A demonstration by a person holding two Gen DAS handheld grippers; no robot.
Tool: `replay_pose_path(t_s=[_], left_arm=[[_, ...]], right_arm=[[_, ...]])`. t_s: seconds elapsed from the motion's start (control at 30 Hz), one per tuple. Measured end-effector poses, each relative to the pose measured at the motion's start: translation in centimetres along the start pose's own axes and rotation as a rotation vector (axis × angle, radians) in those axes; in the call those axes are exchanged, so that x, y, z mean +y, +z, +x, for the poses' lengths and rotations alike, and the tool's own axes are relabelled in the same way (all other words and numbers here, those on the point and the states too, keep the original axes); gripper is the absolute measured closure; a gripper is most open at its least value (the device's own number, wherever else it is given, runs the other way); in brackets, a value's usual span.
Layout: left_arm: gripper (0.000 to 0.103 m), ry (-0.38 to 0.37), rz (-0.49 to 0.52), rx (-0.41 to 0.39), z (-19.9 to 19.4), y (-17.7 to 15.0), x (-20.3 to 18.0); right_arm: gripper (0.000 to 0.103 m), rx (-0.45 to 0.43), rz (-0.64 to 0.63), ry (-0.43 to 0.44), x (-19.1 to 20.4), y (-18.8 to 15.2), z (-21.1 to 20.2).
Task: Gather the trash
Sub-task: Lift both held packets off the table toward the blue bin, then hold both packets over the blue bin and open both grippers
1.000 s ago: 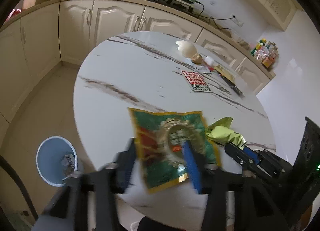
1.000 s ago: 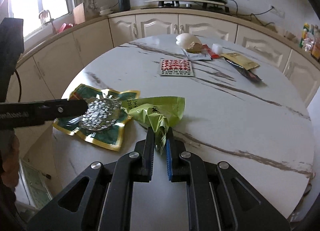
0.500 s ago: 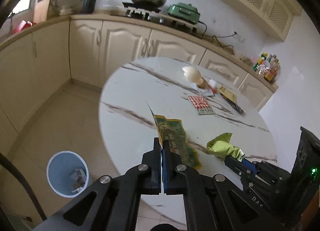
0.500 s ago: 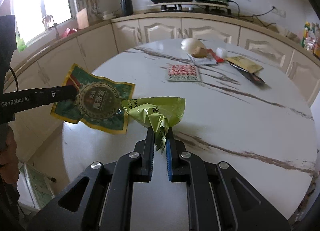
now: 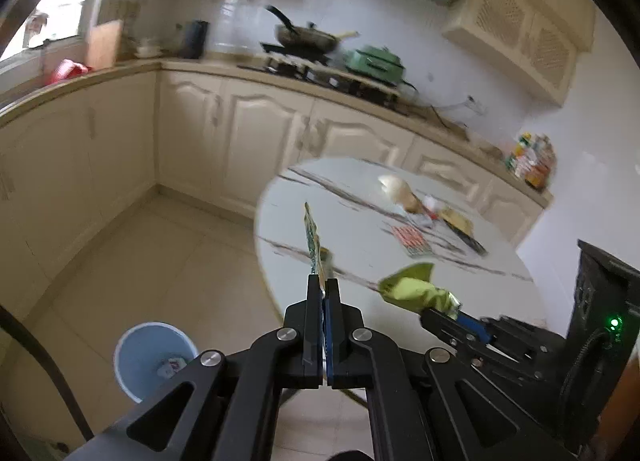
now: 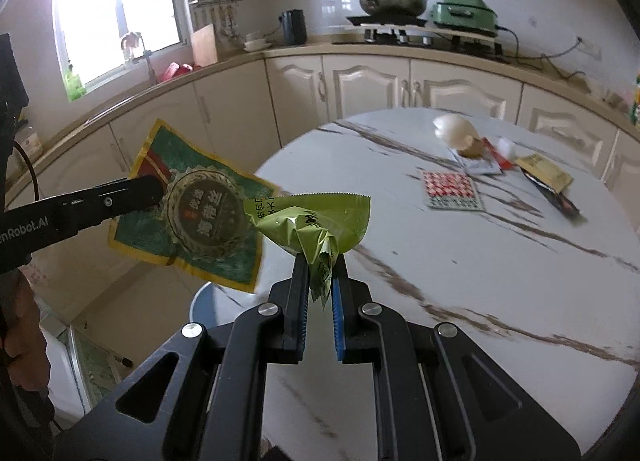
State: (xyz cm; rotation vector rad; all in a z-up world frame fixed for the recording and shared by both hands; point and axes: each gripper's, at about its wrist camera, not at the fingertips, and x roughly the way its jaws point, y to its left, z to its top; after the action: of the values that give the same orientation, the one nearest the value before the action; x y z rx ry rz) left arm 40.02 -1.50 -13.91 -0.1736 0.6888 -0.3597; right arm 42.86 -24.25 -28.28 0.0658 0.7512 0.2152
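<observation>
My left gripper (image 5: pixel 323 285) is shut on a flat green packet with a gold seal (image 5: pixel 311 245), seen edge-on in the left wrist view and face-on (image 6: pixel 200 213) in the right wrist view, held in the air off the table's left edge. My right gripper (image 6: pixel 320 261) is shut on a crumpled lime-green wrapper (image 6: pixel 312 221), also lifted above the round marble table (image 6: pixel 480 261); the same wrapper (image 5: pixel 416 291) shows in the left wrist view. A blue trash bin (image 5: pixel 154 357) stands on the floor below left, with some trash inside.
More litter lies at the table's far side: a red checked packet (image 6: pixel 452 189), a white crumpled piece (image 6: pixel 456 129), a yellow sachet (image 6: pixel 544 171) and a dark wrapper. Cream cabinets and a counter with a stove, pan and green cooker ring the room. Tiled floor lies left of the table.
The left gripper closed on the green packet, lifted it off the table and carried it left past the edge. The right gripper rose with the lime wrapper still pinched.
</observation>
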Motion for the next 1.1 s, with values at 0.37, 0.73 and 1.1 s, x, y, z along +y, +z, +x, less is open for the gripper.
replay_pose_path(t_s=[0.37, 0.73, 1.1], left_arm=[[0.103, 0.126, -0.125, -0.015, -4.8, -2.3, 9.3], [0.103, 0.287, -0.341, 0.227, 3.2, -8.8, 22.2], [0.103, 0.323, -0.449, 0.361, 12.7, -11.6, 29.3]], right_arm=[[0.093, 0.001, -0.15, 0.18, 10.7, 2.0, 2.9], [0.093, 0.213, -0.266, 0.259, 20.4, -2.3, 15.9], [0.093, 0.407, -0.223, 0.279, 21.1, -6.2, 30.4]])
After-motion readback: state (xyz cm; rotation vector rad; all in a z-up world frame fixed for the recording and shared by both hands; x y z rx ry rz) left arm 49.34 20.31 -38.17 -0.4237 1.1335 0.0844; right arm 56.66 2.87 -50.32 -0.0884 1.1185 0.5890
